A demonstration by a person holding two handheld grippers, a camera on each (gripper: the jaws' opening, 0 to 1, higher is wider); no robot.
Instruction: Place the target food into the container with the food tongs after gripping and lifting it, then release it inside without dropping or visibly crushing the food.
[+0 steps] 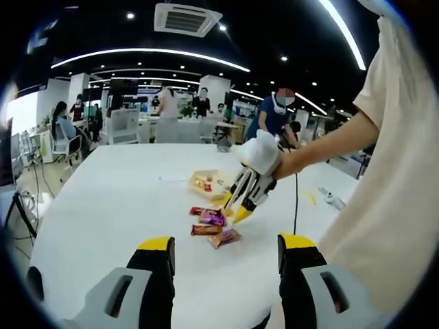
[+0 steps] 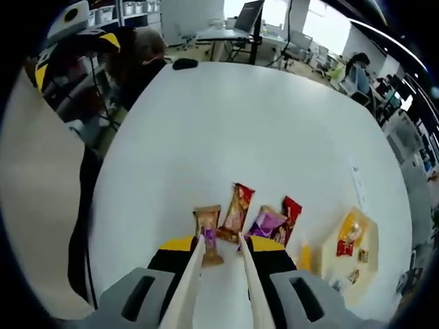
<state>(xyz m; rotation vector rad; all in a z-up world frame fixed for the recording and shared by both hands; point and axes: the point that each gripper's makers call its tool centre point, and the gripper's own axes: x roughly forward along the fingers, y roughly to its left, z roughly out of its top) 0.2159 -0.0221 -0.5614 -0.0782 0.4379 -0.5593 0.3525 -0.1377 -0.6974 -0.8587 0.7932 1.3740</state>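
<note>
My right gripper (image 2: 221,255) carries a pair of cream-coloured food tongs (image 2: 218,281) between its black-and-yellow jaws, pressed onto them so that the two blades stand only a narrow gap apart, their tips just over the near end of the brown-and-purple wrapped snack bar (image 2: 208,233) on the white table (image 2: 226,130); I cannot tell whether they touch it. Beside that bar lie an orange-and-red packet (image 2: 237,209), a purple packet (image 2: 266,222) and a red packet (image 2: 291,214), close together in a loose fan. To the right sits the shallow pale-yellow container (image 2: 343,267), already holding a few small red and yellow wrapped items (their printing is too small for me to read). From the left gripper view, my left gripper (image 1: 226,264) is spread wide with nothing between its jaws, held above the table edge, and I see the right gripper (image 1: 248,195) angled down over the cluster of packets (image 1: 214,226), with the container (image 1: 206,181) just beyond it.
</note>
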